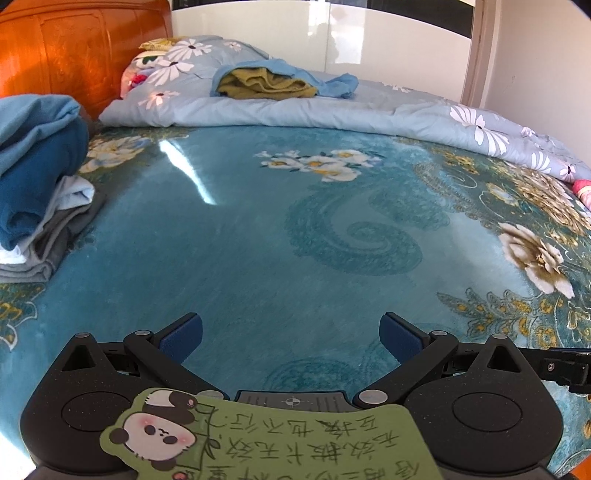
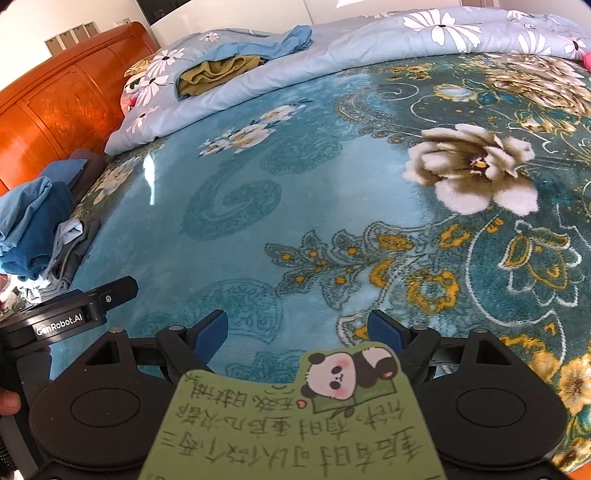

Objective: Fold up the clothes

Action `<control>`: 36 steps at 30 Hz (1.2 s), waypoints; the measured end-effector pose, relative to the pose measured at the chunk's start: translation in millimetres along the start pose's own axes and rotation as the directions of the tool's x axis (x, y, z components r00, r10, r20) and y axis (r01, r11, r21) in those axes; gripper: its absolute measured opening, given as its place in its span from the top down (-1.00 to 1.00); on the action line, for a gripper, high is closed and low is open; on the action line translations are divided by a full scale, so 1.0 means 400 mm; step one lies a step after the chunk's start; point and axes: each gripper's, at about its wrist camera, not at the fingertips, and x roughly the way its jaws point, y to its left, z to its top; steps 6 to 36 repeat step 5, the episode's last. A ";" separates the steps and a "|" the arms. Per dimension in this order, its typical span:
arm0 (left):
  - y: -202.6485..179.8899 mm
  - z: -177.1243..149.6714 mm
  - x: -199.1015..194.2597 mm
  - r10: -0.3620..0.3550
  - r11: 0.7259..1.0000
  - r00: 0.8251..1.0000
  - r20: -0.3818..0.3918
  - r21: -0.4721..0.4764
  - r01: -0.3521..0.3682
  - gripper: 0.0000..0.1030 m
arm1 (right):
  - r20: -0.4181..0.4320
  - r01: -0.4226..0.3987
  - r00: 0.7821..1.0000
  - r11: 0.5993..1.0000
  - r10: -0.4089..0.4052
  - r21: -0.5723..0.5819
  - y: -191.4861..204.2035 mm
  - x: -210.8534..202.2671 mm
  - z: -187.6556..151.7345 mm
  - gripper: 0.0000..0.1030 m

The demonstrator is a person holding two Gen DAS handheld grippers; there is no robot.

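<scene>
My left gripper [image 1: 291, 338] is open and empty, low over the teal flowered blanket [image 1: 258, 240]. My right gripper [image 2: 297, 334] is open and empty over the same blanket [image 2: 258, 206]. A pile of blue, grey and white clothes [image 1: 37, 177] lies at the left of the bed; it also shows in the right wrist view [image 2: 37, 229]. An olive garment [image 1: 266, 83] and a light blue garment [image 1: 332, 85] lie unfolded on the quilt at the far side, also seen in the right wrist view as the olive garment [image 2: 214, 72] and the light blue garment [image 2: 291, 38].
A pale blue daisy-print quilt [image 1: 332, 114] is bunched along the far side of the bed [image 2: 332, 55]. An orange wooden headboard [image 1: 74, 51] stands at the left. The left gripper's body [image 2: 66, 314] shows at the right view's left edge. White wardrobe doors [image 1: 332, 33] behind.
</scene>
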 end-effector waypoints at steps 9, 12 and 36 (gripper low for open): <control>0.015 -0.007 0.003 0.004 1.000 1.000 0.004 0.007 -0.004 -1.00 | -0.013 0.005 1.000 1.000 -0.005 -0.005 0.011 0.010 -0.003 -0.60; 0.015 -0.007 0.003 0.004 1.000 1.000 0.004 0.007 -0.004 -1.00 | -0.013 0.005 1.000 1.000 -0.005 -0.005 0.011 0.010 -0.003 -0.60; 0.015 -0.007 0.003 0.004 1.000 1.000 0.004 0.007 -0.004 -1.00 | -0.013 0.005 1.000 1.000 -0.005 -0.005 0.011 0.010 -0.003 -0.60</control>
